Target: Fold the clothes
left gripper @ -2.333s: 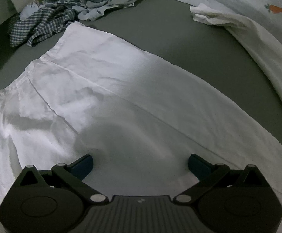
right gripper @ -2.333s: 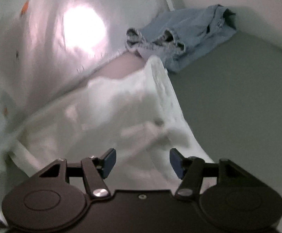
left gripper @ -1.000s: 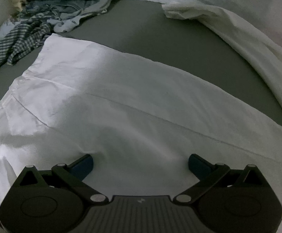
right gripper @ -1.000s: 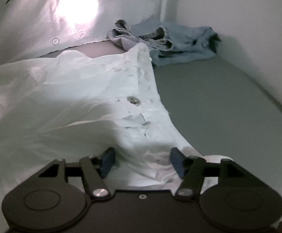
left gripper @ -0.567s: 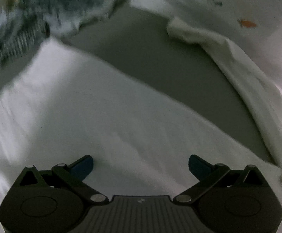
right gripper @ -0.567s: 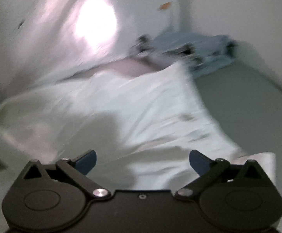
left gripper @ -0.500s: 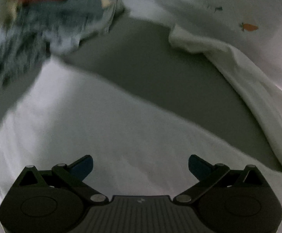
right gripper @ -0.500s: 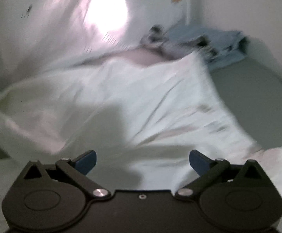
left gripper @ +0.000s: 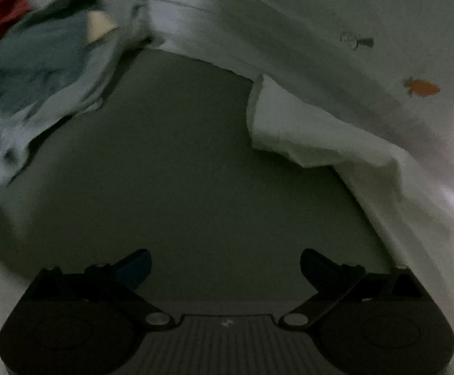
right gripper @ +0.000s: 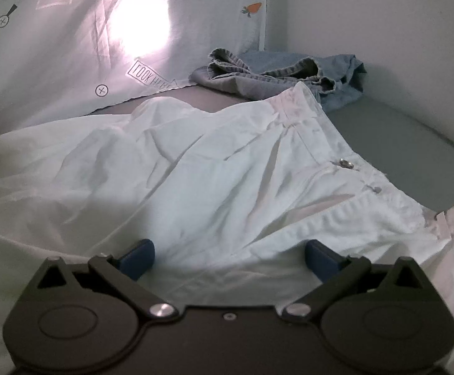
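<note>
Right wrist view: the right gripper (right gripper: 229, 257) has its blue-tipped fingers (right gripper: 138, 257) spread wide with nothing between them, resting low over a pair of crumpled white cotton trousers (right gripper: 214, 168). The trousers lie spread across the grey flat surface (right gripper: 399, 143), their waistband with a small metal button (right gripper: 347, 163) running along the right side. Beyond the waistband, a bunched pair of light blue denim jeans (right gripper: 277, 76) sits in the far corner, just beside the trousers. A pale printed sheet with a small orange carrot motif (right gripper: 177, 15) hangs behind, lit by a bright spot. In the left wrist view, the left gripper (left gripper: 225, 265) is likewise spread and empty, over the bare grey surface (left gripper: 180, 172). A trouser leg end (left gripper: 292, 125) lies ahead on the right; a blurred heap of mixed blue and red clothes (left gripper: 39, 56) lies far left.
</note>
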A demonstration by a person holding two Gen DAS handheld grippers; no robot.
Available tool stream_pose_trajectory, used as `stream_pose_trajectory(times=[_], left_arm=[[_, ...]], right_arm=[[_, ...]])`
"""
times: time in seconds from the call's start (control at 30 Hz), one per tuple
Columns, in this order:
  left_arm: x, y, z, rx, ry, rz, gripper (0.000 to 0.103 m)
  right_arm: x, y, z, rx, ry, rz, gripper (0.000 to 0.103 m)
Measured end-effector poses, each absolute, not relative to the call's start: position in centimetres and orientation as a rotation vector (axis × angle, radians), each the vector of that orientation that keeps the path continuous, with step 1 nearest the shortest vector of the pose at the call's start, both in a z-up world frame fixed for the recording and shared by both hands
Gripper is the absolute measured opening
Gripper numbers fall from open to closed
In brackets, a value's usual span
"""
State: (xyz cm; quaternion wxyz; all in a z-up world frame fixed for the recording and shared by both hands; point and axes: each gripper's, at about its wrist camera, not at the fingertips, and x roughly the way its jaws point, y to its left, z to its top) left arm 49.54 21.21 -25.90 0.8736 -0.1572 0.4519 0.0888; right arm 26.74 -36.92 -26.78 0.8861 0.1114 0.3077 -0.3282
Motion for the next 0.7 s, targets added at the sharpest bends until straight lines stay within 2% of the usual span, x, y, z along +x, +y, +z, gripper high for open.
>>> stream_pose_trajectory(times=[0.2, 0.47, 0.53, 0.7], left_arm=[[57.5, 20.4, -26.1, -0.258, 0.884, 0.153, 0.099], [68.8, 21.2, -19.7, -0.428, 0.589, 0.028, 0.100], [70.4, 21.0, -18.6, -0.391, 0.534, 0.043, 0.100], [69.3, 20.7, -20.0, -0.263, 0.616, 0.166, 0.100]], right_arm=[[27.4, -37.1, -27.3, 0.229, 0.643, -0.686, 0.103], [27.6, -37.0, -27.2, 0.232, 0.643, -0.701, 0.103], [27.6, -36.9, -27.2, 0.232, 0.643, -0.704, 0.103], [27.6, -37.1, -27.1, 0.234, 0.643, -0.704, 0.103]])
